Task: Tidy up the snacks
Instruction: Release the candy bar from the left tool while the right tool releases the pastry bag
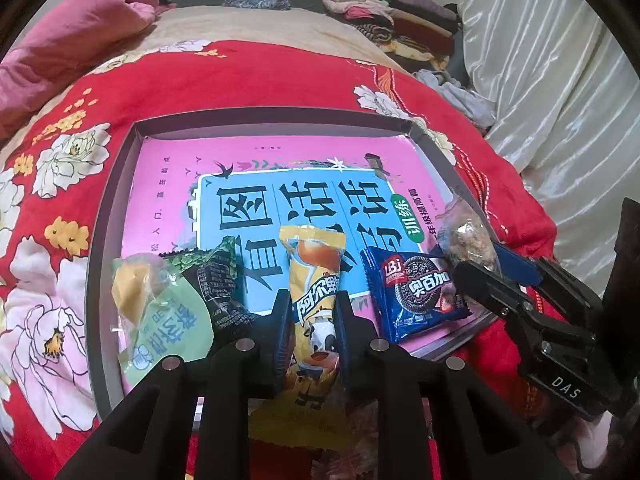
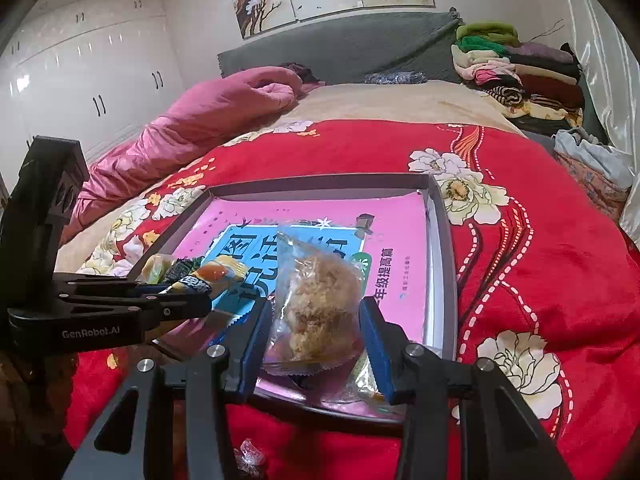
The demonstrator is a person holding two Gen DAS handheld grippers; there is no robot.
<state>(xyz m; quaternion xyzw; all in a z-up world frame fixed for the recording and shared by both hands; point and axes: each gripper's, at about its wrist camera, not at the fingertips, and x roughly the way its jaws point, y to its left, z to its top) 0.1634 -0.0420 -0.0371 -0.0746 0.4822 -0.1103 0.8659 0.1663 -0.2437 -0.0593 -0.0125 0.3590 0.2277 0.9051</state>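
A grey shallow box (image 1: 104, 216) lies on the red bed cover with a pink and blue book (image 1: 280, 200) inside. My left gripper (image 1: 312, 312) is shut on a yellow snack pack (image 1: 316, 272) over the box's near edge. Next to it lie a green pack (image 1: 160, 312), a dark green pack (image 1: 216, 276) and a blue cookie pack (image 1: 412, 296). My right gripper (image 2: 316, 320) is shut on a clear bag of a brown floss cake (image 2: 316, 300) above the box's near right part (image 2: 440, 216); it shows at the right in the left wrist view (image 1: 476, 256).
The red flowered blanket (image 2: 540, 240) surrounds the box. A pink quilt (image 2: 192, 120) lies far left. Folded clothes (image 2: 520, 68) are stacked at the far right by a white curtain (image 1: 560, 80). A small clear wrapper (image 2: 250, 454) lies on the blanket near me.
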